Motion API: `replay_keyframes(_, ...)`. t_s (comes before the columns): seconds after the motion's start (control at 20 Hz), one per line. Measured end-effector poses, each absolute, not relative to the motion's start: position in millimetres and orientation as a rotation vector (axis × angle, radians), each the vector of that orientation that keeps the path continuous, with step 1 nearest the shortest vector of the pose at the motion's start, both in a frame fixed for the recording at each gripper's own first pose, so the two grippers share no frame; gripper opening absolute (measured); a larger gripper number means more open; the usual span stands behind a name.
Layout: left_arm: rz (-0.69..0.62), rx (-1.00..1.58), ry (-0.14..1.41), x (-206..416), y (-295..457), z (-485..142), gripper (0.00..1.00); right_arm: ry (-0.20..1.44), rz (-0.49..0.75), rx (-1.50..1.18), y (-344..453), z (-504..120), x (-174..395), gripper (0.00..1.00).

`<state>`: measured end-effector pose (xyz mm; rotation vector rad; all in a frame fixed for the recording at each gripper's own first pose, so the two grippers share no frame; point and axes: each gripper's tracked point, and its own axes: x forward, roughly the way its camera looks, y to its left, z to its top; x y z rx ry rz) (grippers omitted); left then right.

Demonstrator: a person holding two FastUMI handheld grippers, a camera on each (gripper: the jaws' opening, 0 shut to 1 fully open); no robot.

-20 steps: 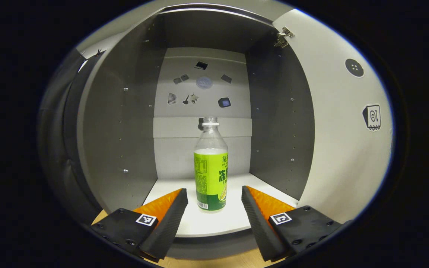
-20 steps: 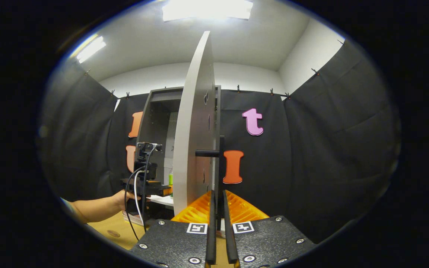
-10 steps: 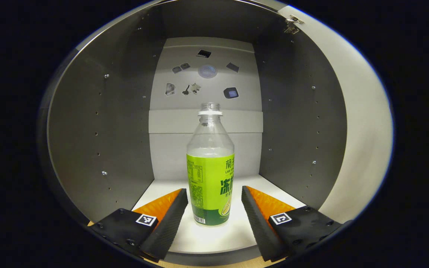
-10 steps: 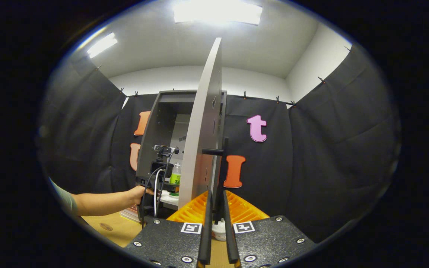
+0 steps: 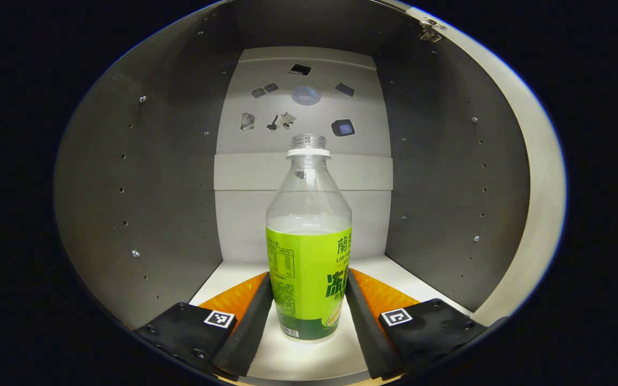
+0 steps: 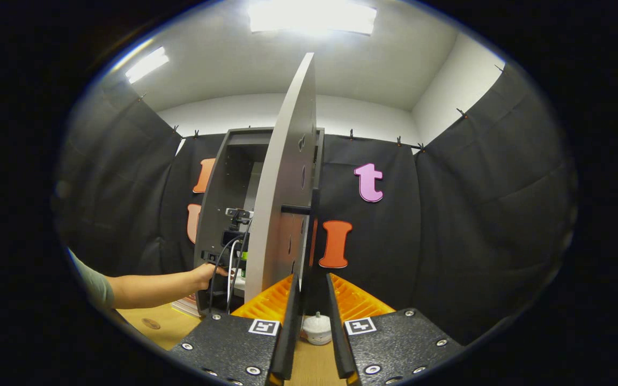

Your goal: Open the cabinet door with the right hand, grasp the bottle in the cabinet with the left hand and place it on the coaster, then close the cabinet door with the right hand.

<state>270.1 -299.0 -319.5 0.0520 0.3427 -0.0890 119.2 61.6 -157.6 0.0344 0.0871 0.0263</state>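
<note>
Inside the cabinet [image 5: 169,161], the bottle [image 5: 309,257] stands straight up, neck on top, between the open left hand-held gripper's [image 5: 309,316] fingers, walls well apart.

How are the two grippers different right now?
The left gripper's fingers sit close on both sides of the bottle; the right gripper's fingers stand apart, gripping nothing, near the cabinet door's edge. The left gripper is inside the cabinet; the right gripper is outside. Both point forward.
</note>
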Motion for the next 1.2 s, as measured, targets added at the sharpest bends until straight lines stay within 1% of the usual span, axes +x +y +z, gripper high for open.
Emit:
replay_keyframes(0.05,-0.088,0.050,0.344,269,-299,-318,0.82,0.089,0.024,0.039,61,-158,120,0.31)
replay_keyframes(0.25,-0.111,0.010,0.329,253,-295,-300,0.81,0.090,0.016,0.052,60,-157,118,0.36)
replay_keyframes(0.3,-0.121,0.001,0.327,244,-295,-294,0.83,0.086,0.013,0.057,60,-156,118,0.37)
replay_keyframes(0.35,-0.135,-0.006,0.328,234,-295,-288,0.81,0.081,0.013,0.062,61,-155,118,0.37)
replay_keyframes(0.55,-0.170,0.018,0.303,192,-283,-262,0.80,0.070,0.008,0.097,65,-153,117,0.39)
replay_keyframes(0.75,-0.189,0.038,0.282,138,-263,-245,0.83,0.079,-0.004,0.122,68,-154,114,0.39)
replay_keyframes(0.8,-0.184,0.039,0.278,126,-255,-241,0.81,0.086,-0.006,0.127,68,-155,113,0.39)
replay_keyframes(0.85,-0.183,0.038,0.273,115,-247,-236,0.83,0.092,-0.004,0.133,71,-155,112,0.39)
replay_keyframes(0.9,-0.176,0.038,0.267,106,-239,-233,0.81,0.096,0.002,0.138,74,-155,109,0.39)
replay_keyframes(0.95,-0.171,0.037,0.260,98,-231,-229,0.82,0.095,0.010,0.141,77,-155,109,0.41)
replay_keyframes(1.0,-0.161,0.041,0.259,88,-221,-226,0.82,0.091,0.001,0.137,77,-154,109,0.50)
replay_keyframes(1.05,-0.149,0.047,0.258,81,-209,-224,0.81,0.084,-0.009,0.129,76,-153,110,0.47)
replay_keyframes(1.2,-0.117,0.057,0.264,63,-176,-219,0.81,0.067,-0.028,0.100,74,-150,111,0.54)
